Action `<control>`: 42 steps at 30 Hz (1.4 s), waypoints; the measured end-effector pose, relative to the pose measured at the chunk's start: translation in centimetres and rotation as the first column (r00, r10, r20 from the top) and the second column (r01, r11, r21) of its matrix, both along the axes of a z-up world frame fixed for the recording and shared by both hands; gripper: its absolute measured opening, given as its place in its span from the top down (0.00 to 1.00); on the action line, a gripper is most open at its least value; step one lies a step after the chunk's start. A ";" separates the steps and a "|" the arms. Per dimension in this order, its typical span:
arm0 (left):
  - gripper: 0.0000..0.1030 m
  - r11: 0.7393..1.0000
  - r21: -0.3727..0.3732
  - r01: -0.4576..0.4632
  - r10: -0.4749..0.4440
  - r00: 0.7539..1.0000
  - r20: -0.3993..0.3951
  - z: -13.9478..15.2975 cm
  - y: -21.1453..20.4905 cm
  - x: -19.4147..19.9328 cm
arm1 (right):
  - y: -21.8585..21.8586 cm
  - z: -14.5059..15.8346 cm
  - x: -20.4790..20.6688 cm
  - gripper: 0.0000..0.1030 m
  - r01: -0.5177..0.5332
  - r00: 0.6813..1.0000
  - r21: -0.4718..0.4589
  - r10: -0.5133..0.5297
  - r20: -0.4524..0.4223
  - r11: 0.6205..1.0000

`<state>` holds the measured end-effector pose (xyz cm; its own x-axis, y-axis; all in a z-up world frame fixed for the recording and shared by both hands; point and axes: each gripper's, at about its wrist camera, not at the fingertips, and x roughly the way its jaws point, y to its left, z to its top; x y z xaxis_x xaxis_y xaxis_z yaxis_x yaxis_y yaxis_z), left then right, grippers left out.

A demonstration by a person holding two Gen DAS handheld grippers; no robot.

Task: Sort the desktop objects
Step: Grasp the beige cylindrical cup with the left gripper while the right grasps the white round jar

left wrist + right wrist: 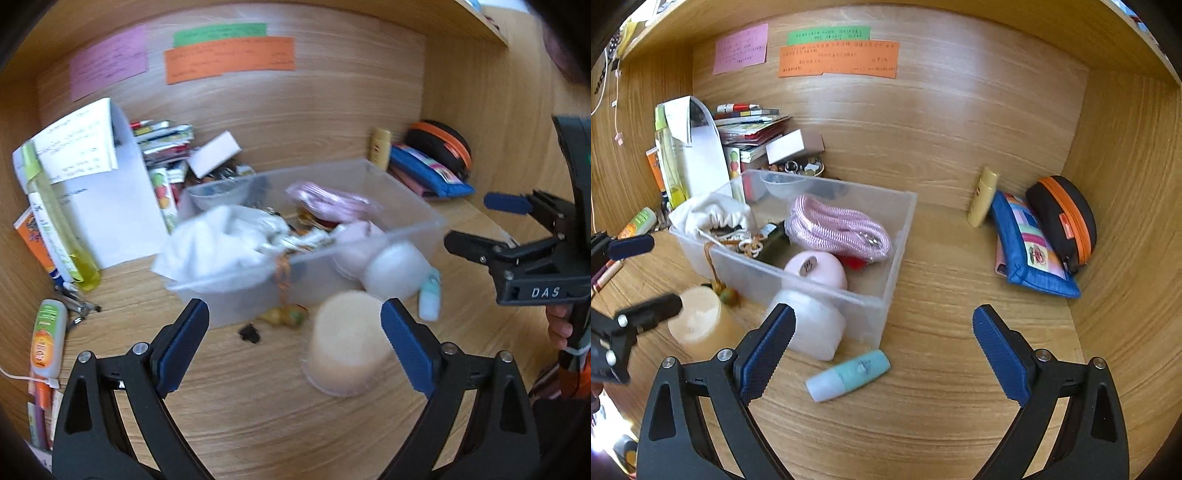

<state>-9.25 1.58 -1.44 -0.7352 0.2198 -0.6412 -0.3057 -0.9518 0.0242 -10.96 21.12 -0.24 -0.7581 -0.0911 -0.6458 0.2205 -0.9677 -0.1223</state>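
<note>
A clear plastic bin stands mid-desk and holds a pink cord, a white pouch and a pink round case. In front of the bin are a white round jar, a beige cup and a mint tube lying flat. My right gripper is open wide above the tube, with nothing held. My left gripper is open too; the blurred beige cup sits near its right finger, not gripped. The bin lies just beyond. Each gripper shows in the other's view: the right, the left.
A blue patchwork pouch, a black-and-orange case and a yellow bottle sit at the back right. Books, papers and bottles crowd the back left. Coloured notes hang on the back wall. Wooden walls close both sides.
</note>
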 end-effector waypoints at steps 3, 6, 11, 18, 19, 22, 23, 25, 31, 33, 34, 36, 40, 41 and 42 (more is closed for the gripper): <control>0.08 1.000 0.002 0.023 -0.023 1.000 0.022 -0.8 0.7 0.1 | 0.1 -0.1 0.4 0.07 0.001 1.000 -0.007 -0.001 0.006 1.000; 0.07 0.999 0.026 0.030 -0.030 0.999 0.024 -1.4 0.9 0.0 | 0.2 -0.3 0.5 0.07 -0.003 1.000 -0.008 0.003 0.014 1.000; 0.07 0.998 0.034 0.051 -0.054 0.994 0.092 -3.0 1.5 -0.9 | -0.3 -1.3 0.5 0.07 -0.007 0.999 0.007 0.007 0.052 1.000; 0.21 0.998 0.035 0.046 -0.050 0.990 0.128 -4.5 1.9 -2.1 | -1.4 -3.0 0.0 0.07 -0.023 0.994 -0.012 0.024 0.106 1.000; 0.29 0.998 0.045 0.051 -0.056 0.990 0.130 -4.5 1.8 -2.1 | -1.5 -3.2 -0.3 0.07 -0.018 0.993 -0.033 0.022 0.115 0.999; 0.44 0.996 0.060 0.070 -0.077 0.989 0.124 -4.6 1.7 -1.7 | -2.0 -3.8 -1.2 0.07 -0.022 0.987 -0.083 0.035 0.157 0.996; 0.44 0.996 0.058 0.069 -0.076 0.990 0.120 -4.6 1.6 -1.5 | -2.2 -4.0 -1.4 0.07 -0.025 0.985 -0.098 0.042 0.170 0.995; 0.44 0.996 0.066 0.066 -0.073 0.991 0.115 -4.7 1.1 -1.2 | -2.8 -4.5 -1.8 0.07 -0.040 0.978 -0.131 0.066 0.198 0.991; 0.44 0.995 0.085 0.044 -0.054 0.992 0.114 -4.8 -0.9 -0.5 | -4.8 -5.2 -2.4 0.07 -0.020 0.980 -0.118 0.043 0.197 0.993; 0.44 0.995 0.093 0.039 -0.049 0.992 0.114 -4.8 -1.4 -0.4 | -5.2 -5.3 -2.7 0.09 0.001 0.981 -0.117 0.022 0.193 0.993; 0.44 0.995 0.090 0.036 -0.046 0.993 0.112 -4.8 -1.5 -0.3 | -5.3 -5.4 -2.8 0.12 0.022 0.983 -0.115 -0.001 0.185 0.993; 0.44 0.996 0.083 0.031 -0.040 0.994 0.106 -4.9 -1.5 -0.1 | -5.4 -5.6 -2.9 0.23 0.044 0.983 -0.112 -0.023 0.180 0.993; 0.44 0.995 0.098 0.026 -0.035 0.995 0.098 -4.7 -1.7 0.0 | -5.5 -6.0 -3.0 0.37 0.048 0.981 -0.114 -0.026 0.191 0.992; 0.44 0.995 0.102 0.023 -0.033 0.995 0.097 -4.6 -1.8 0.0 | -5.5 -6.0 -2.9 0.37 0.050 0.982 -0.108 -0.030 0.187 0.993; 0.45 0.995 0.103 0.016 -0.025 0.996 0.089 -4.5 -1.9 0.1 | -5.5 -6.0 -2.7 0.37 0.051 0.983 -0.102 -0.032 0.181 0.993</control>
<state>-9.18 -0.32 -5.93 -0.6700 0.3023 -0.6780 -0.3218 -0.9413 -0.1016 -13.65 15.63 -6.25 -0.6357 -0.1370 -0.7597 0.1885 -0.9819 0.0193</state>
